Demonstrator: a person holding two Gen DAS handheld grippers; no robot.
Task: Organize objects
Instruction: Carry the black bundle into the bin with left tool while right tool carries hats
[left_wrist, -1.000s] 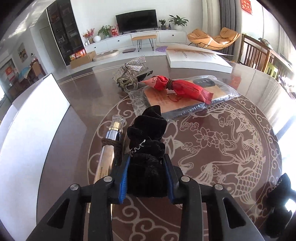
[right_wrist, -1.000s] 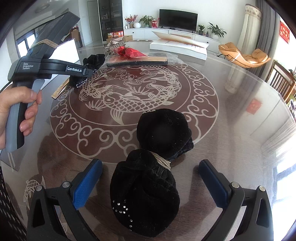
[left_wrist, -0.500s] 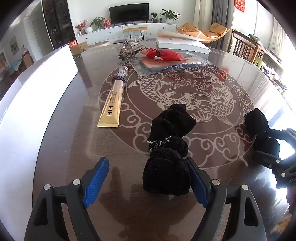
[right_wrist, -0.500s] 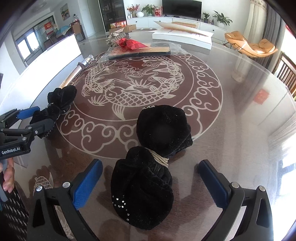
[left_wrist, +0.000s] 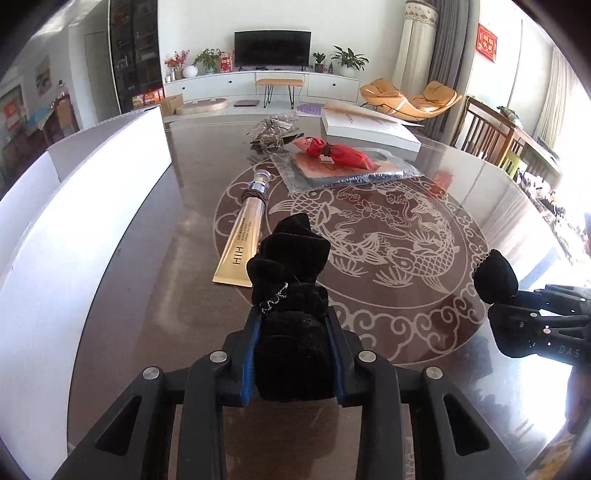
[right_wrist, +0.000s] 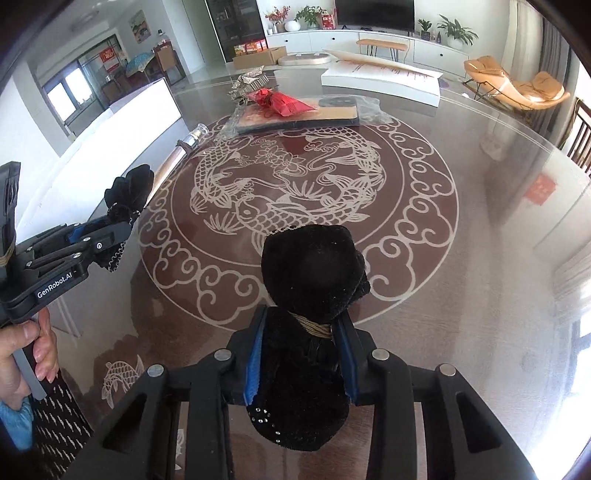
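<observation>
Left hand-held gripper (left_wrist: 293, 354) has just closed on a black velvet pouch (left_wrist: 291, 291); pouch's long axis runs forward along the fingers. Right hand-held gripper (right_wrist: 301, 360) likewise just clamped a second velvet pouch (right_wrist: 314, 273), neck forward. Both sit low over the surface (right_wrist: 461, 277), well apart, side by side.
</observation>
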